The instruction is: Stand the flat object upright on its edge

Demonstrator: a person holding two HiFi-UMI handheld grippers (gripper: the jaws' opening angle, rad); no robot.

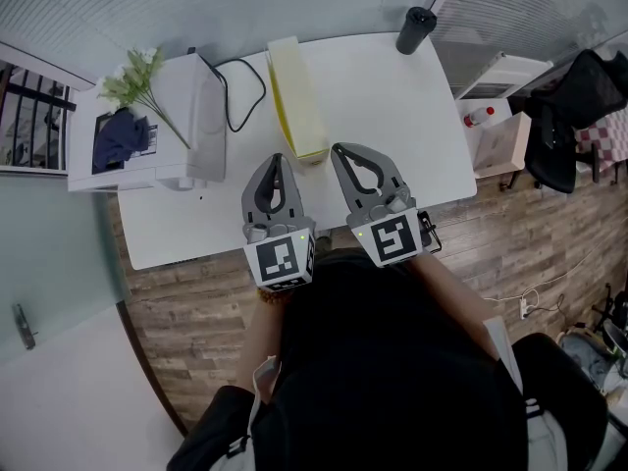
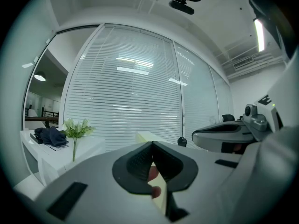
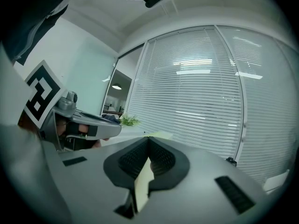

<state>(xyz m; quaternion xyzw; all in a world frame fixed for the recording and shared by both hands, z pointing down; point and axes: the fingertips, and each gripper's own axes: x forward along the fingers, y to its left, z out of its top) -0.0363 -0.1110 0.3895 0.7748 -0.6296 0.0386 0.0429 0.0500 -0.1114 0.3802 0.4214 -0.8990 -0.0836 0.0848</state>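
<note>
A long pale yellow flat object (image 1: 296, 98) stands on the white table (image 1: 392, 116), its narrow cream face up and one yellow side showing. My left gripper (image 1: 278, 158) is shut and empty, with its tip just left of the object's near end. My right gripper (image 1: 340, 149) is also shut and empty, just right of that end. In the left gripper view the closed tips (image 2: 152, 144) meet, and the yellow object (image 2: 147, 135) rises behind them. The right gripper view shows its closed tips (image 3: 148, 139) with the yellow object (image 3: 161, 135) beyond.
A white printer (image 1: 167, 116) with a sprig of flowers (image 1: 132, 75) sits at the table's left, and a black cable (image 1: 240, 91) loops beside it. A dark tumbler (image 1: 416, 29) stands at the far right corner. A low cabinet with a red-capped bottle (image 1: 478, 117) is right of the table.
</note>
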